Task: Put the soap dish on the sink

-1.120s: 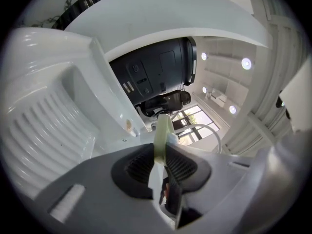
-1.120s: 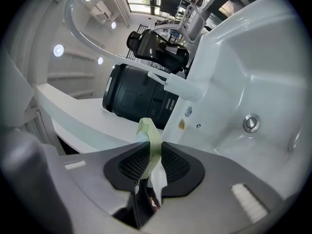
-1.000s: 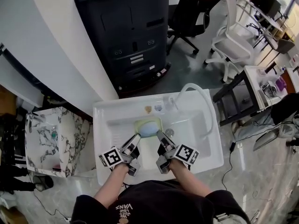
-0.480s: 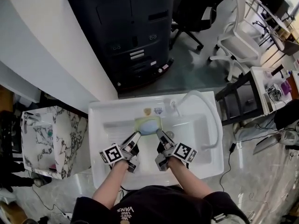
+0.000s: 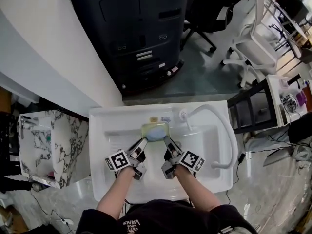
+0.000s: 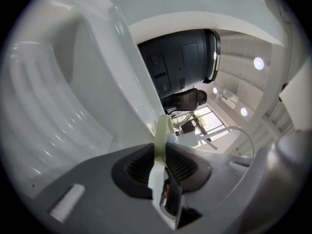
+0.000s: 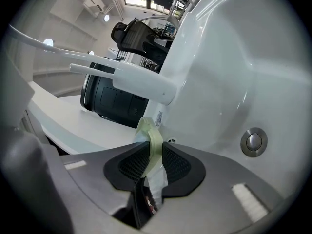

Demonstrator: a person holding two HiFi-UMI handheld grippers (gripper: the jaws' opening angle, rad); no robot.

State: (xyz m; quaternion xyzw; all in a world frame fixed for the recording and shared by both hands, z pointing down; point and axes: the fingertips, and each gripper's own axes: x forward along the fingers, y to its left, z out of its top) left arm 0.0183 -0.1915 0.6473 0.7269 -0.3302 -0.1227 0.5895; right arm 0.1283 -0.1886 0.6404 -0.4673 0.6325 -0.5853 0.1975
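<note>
A pale green soap dish [image 5: 155, 129] with a blue soap in it hangs over the back part of the white sink [image 5: 100, 130], close to the back ledge. My left gripper [image 5: 144, 141] is shut on the dish's left rim, and my right gripper [image 5: 167, 140] is shut on its right rim. In the left gripper view the green rim [image 6: 162, 133] is pinched between the ribbed pads [image 6: 139, 167]. The right gripper view shows the same: the rim [image 7: 150, 136] sits clamped between the pads [image 7: 176, 165]. Most of the dish is hidden there.
A white faucet [image 5: 217, 112] curves over the sink's right side. Two small items [image 5: 154, 119] sit on the back ledge. The drain [image 7: 253, 141] lies in the basin. A black cabinet [image 5: 141, 33] stands behind, a marble-patterned unit [image 5: 53, 140] to the left, office chairs [image 5: 253, 38] at the far right.
Both grippers have carried the dish lower and toward the sink's back ledge. Their hold on it looks the same.
</note>
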